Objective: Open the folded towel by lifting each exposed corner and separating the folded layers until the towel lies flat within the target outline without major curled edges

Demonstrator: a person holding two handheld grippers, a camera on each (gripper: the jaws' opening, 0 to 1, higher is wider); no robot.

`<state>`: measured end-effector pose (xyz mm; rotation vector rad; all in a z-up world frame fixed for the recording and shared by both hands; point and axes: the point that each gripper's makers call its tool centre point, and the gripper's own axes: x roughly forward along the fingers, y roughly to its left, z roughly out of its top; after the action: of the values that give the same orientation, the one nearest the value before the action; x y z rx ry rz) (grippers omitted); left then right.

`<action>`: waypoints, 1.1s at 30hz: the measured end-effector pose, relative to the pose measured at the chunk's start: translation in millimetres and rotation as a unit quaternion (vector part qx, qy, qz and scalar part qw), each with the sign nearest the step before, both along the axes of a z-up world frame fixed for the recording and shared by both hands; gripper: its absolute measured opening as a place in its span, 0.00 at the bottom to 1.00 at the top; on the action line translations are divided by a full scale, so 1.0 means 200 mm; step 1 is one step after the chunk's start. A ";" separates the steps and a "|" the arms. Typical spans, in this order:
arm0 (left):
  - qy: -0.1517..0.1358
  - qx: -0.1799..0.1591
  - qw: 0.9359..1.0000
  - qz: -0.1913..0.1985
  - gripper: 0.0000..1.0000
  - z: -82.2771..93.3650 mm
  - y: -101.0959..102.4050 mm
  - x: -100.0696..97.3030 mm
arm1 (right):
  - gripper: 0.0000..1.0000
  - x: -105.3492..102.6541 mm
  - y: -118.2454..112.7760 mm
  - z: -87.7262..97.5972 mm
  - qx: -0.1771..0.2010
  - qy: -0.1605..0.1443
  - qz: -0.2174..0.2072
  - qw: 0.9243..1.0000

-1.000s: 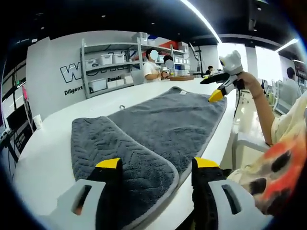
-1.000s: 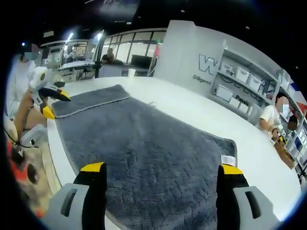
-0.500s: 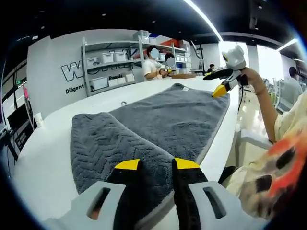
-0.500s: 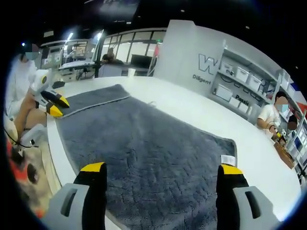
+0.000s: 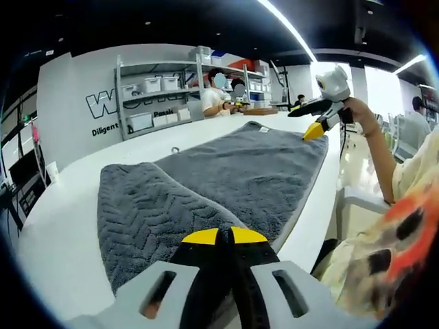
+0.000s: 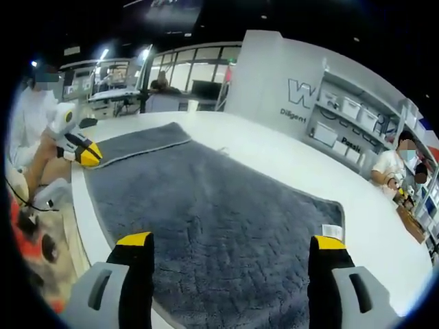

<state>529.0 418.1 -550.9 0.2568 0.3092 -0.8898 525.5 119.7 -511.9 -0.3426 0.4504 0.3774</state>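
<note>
On a white counter (image 5: 62, 226), a grey towel (image 5: 240, 164) lies spread, one end folded over. Left gripper (image 5: 223, 236) is clenched on that folded corner; right gripper (image 6: 232, 240) hovers released above the opposite end.

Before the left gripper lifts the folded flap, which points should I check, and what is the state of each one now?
1. Left gripper closed on the folded corner of the grey towel: ok; its jaws meet at the flap's edge.
2. How many layers it pinches, only the flap or also the layer below: cannot tell.
3. Right gripper open and free of the towel: ok; its jaws stand wide apart above the cloth.
4. Nothing lying on the towel: ok.
5. White table bare beside the flap, so it can unfold: ok.
6. Target outline visible: not ok; no outline shows on the table.
</note>
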 end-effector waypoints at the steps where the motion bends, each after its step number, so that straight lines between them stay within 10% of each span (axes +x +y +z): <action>1: 0.001 -0.003 1.000 0.001 0.04 0.00 0.00 0.00 | 0.93 0.00 0.00 0.00 0.000 -0.001 0.001 1.000; 12: -0.012 -0.073 0.996 0.042 0.03 0.13 0.07 0.06 | 0.93 -0.01 0.02 -0.01 0.001 0.006 0.012 1.000; 33: -0.051 -0.087 0.978 0.182 0.03 0.26 0.61 0.24 | 0.92 -0.02 0.06 -0.04 -0.014 0.014 0.030 0.999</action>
<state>576.3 539.4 -499.7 0.0787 0.1728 -0.5340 522.0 131.1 -519.4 -0.3796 0.4744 0.4356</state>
